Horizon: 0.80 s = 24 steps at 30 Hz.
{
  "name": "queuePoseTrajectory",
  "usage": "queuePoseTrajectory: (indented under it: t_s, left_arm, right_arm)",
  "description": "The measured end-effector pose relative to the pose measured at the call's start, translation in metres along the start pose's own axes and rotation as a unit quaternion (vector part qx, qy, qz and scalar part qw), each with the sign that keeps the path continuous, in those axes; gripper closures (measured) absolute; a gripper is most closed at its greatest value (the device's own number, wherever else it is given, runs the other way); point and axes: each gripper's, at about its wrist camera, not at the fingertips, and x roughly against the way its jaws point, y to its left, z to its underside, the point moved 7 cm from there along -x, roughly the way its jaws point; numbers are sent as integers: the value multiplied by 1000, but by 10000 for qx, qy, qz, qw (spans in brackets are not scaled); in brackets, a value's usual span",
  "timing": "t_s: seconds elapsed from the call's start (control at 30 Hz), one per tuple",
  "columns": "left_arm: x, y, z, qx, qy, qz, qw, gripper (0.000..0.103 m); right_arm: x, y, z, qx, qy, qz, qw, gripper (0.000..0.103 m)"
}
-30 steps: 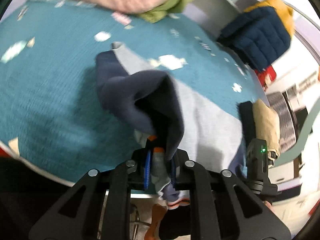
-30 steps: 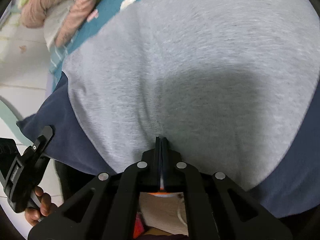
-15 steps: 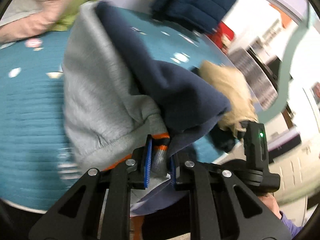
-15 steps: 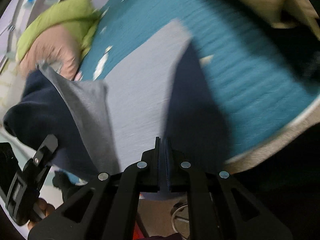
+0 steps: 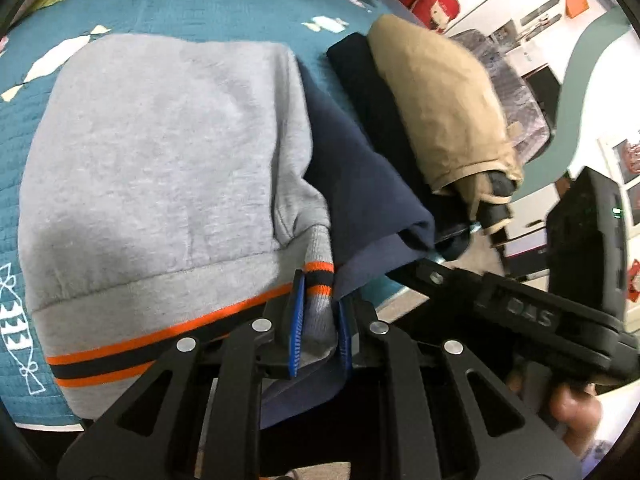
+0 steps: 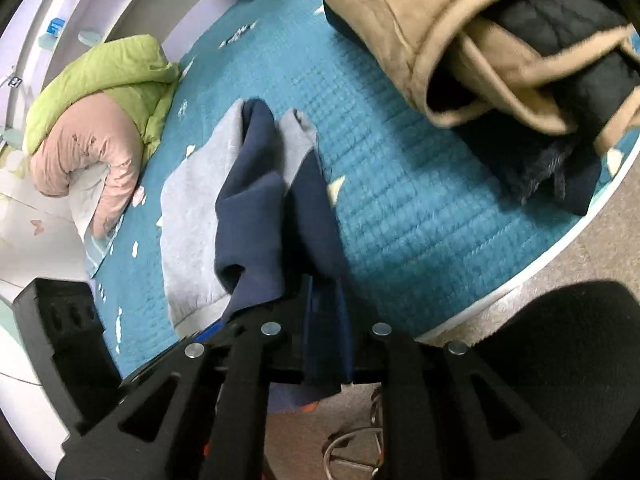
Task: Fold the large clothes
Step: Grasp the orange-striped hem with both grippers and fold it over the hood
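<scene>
A grey and navy sweatshirt (image 5: 160,152) with an orange and black striped hem lies folded on the teal bed cover (image 5: 224,4). My left gripper (image 5: 318,320) is shut on its striped cuff at the near edge. My right gripper (image 6: 324,312) is shut on a navy part of the same sweatshirt (image 6: 256,208), which bunches up in front of it. The right gripper's body shows in the left wrist view (image 5: 520,312), close on the right.
A tan jacket with dark lining (image 5: 440,100) lies to the right of the sweatshirt, also in the right wrist view (image 6: 480,40). A pink and green rolled quilt (image 6: 100,120) lies at the far left. The bed's edge (image 6: 560,248) runs near right.
Both grippers swung the sweatshirt's lifted side over to the right. The grey body now lies folded flat, and the navy sleeve part has gathered in front of the right gripper.
</scene>
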Motion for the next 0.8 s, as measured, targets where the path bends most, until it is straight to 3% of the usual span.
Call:
queuePoseTrajectory:
  t_s: [0.03, 0.17, 0.3, 0.4, 0.43, 0.5, 0.53, 0.57, 0.6, 0.67, 0.77, 0.8]
  left_arm:
    - [2, -4, 0, -2, 73, 213, 9997, 87]
    - [16, -17, -3, -258, -1, 354, 9990, 82]
    - [44, -22, -3, -247, -287, 600, 9975, 53]
    - [63, -11, -3, -312, -525, 397, 9973, 35]
    - [68, -3, -3, -287, -604, 239, 9975, 34]
    - [75, 24, -1, -111, -668, -51, 9977, 34]
    - [79, 39, 0, 71, -654, -175, 9977, 34]
    - [80, 59, 1, 369, -636, -342, 9967, 34]
    - [79, 71, 1, 590, -628, -444, 9953, 34]
    - [85, 98, 4, 1028, -655, -605, 9907, 34]
    - [87, 125, 12, 1272, -618, -995, 9849, 32]
    - [86, 132, 15, 1375, -586, -951, 9842, 32]
  right_arm:
    - [6, 4, -4, 105, -177, 70, 9998, 89]
    - [28, 26, -21, 692, -671, 198, 9951, 89]
    - [28, 53, -26, 1243, -843, 229, 9884, 89]
    - [2, 73, -17, 1400, -310, -201, 9895, 89]
    - [-10, 76, -12, 1476, -17, -245, 9887, 89]
    - [-37, 69, -5, 1439, 434, -24, 9886, 91]
    - [-56, 56, -1, 1399, 701, 365, 9870, 92]
    - [-69, 42, 1, 1326, 815, 663, 9856, 97]
    - [-79, 29, 2, 1240, 861, 703, 9860, 99]
    - [-82, 22, -1, 957, 899, 578, 9897, 100]
    - [-84, 27, -3, 1053, 946, 676, 9876, 100]
    - [-83, 27, -2, 1047, 937, 662, 9879, 100]
